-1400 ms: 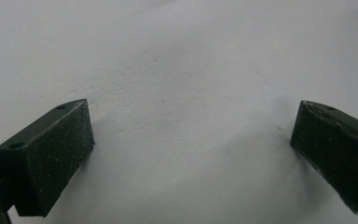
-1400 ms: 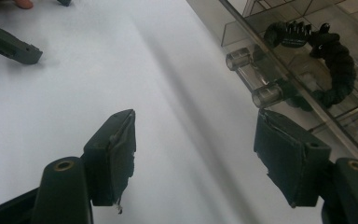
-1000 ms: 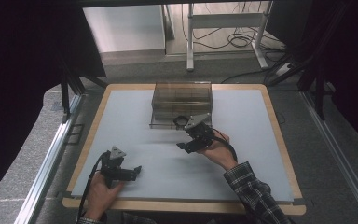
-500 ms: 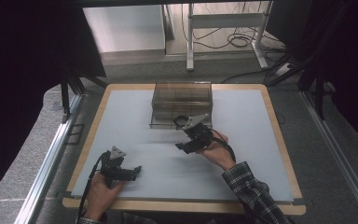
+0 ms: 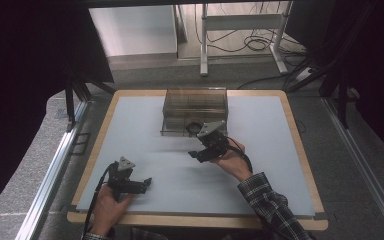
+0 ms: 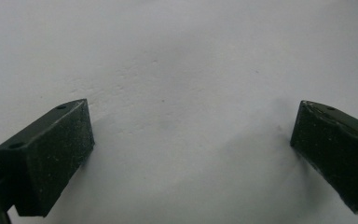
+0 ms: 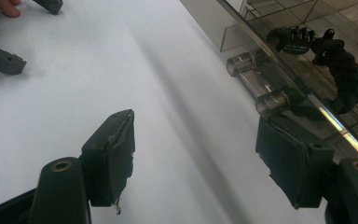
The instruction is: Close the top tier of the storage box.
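R gripper (image 5: 196,154) just beside clear box (image 5: 195,111), jaws spread, nothing between them.

Box sits at far-centre of the table (image 5: 260,150); long axis runs L–R across the table, its low front ledge facing the person. Looks: see-thru smoky plastic w/ inner dividers, small clear knobs (image 7: 270,100) on the front. A black coiled band w/ clip (image 7: 328,60) lies inside, near the front wall. R gripper is just in front of the box, one pad (image 7: 291,161) close to the front wall; touching or not, can't tell. L gripper (image 5: 147,182) well apart from box, near table's front edge, jaws wide, over bare mat. Nothing lies between the R gripper and the box.
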A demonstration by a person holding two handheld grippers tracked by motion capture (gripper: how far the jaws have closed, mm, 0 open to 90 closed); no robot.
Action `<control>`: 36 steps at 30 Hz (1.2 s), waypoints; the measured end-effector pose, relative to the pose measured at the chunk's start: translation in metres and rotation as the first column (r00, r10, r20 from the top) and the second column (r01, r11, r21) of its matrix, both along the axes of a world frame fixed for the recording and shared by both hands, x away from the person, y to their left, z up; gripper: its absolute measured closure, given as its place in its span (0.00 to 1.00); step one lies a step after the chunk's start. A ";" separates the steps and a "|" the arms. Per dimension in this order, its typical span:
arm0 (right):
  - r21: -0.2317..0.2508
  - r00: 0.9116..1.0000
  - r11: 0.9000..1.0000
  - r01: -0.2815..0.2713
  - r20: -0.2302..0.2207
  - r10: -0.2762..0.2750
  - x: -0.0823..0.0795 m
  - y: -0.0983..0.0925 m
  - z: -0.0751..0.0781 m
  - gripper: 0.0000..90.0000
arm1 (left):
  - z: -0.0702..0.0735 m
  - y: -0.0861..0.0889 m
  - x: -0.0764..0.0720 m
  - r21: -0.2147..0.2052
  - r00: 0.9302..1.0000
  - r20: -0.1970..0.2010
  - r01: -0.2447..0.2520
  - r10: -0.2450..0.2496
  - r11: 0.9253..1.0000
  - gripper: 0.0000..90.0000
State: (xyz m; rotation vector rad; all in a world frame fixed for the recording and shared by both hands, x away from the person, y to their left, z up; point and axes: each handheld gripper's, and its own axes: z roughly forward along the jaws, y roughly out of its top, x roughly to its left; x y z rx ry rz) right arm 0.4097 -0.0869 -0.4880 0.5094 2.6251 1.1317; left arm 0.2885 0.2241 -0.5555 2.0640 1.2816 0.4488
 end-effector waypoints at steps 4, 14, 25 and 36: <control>-0.004 1.000 1.000 -0.002 0.004 0.002 0.000 0.000 0.000 0.32 | 0.000 0.000 0.000 0.000 1.000 0.000 0.000 0.000 1.000 0.00; 0.004 1.000 1.000 0.009 0.013 -0.009 0.003 0.000 0.000 0.31 | 0.000 0.000 0.000 0.000 1.000 0.000 0.000 0.000 1.000 0.00; 0.005 1.000 1.000 0.014 0.023 -0.014 0.004 0.001 0.001 0.31 | 0.000 0.000 0.000 0.000 1.000 0.000 0.000 0.000 1.000 0.00; 0.009 0.999 1.000 0.019 0.028 -0.020 0.007 0.002 0.001 0.31 | 0.000 0.000 0.000 0.000 1.000 0.000 0.000 0.000 1.000 0.00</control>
